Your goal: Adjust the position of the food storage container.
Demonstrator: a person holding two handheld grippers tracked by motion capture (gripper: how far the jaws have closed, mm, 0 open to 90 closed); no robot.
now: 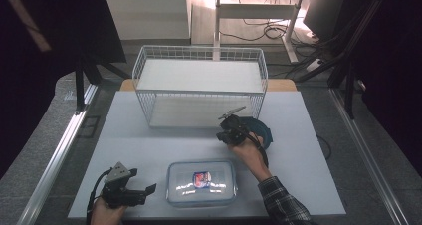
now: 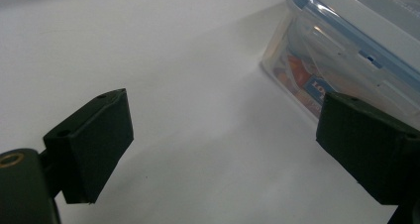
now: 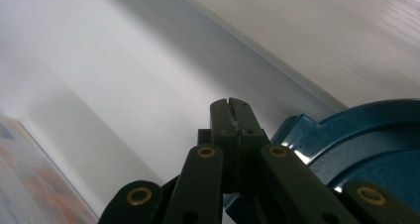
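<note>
From the high view, the counter (image 1: 149,150) carries a white wire basket (image 1: 200,85) at its far side, a clear lidded container (image 1: 201,182) near its front edge, and a dark blue plate (image 1: 261,131) just right of the basket's front corner. The right gripper (image 1: 230,133) hangs at the plate's left rim, held by a hand in a plaid sleeve (image 1: 283,202). The left gripper (image 1: 142,191) rests low at the front left, aimed at the container, a little apart from it.

In the left gripper view, the two black fingers (image 2: 91,144) stand wide apart with nothing between them; bare counter lies in the gap, and the clear container (image 2: 346,45), with a printed packet inside, sits ahead on the right, partly behind the right-hand finger.

In the right gripper view, the fingers (image 3: 233,117) are pressed together, tips touching, with nothing gripped. The blue plate (image 3: 366,135) lies just beside and below them on the right; whether they touch its rim I cannot tell. A blurred edge of the container (image 3: 29,174) shows at the lower left.
</note>
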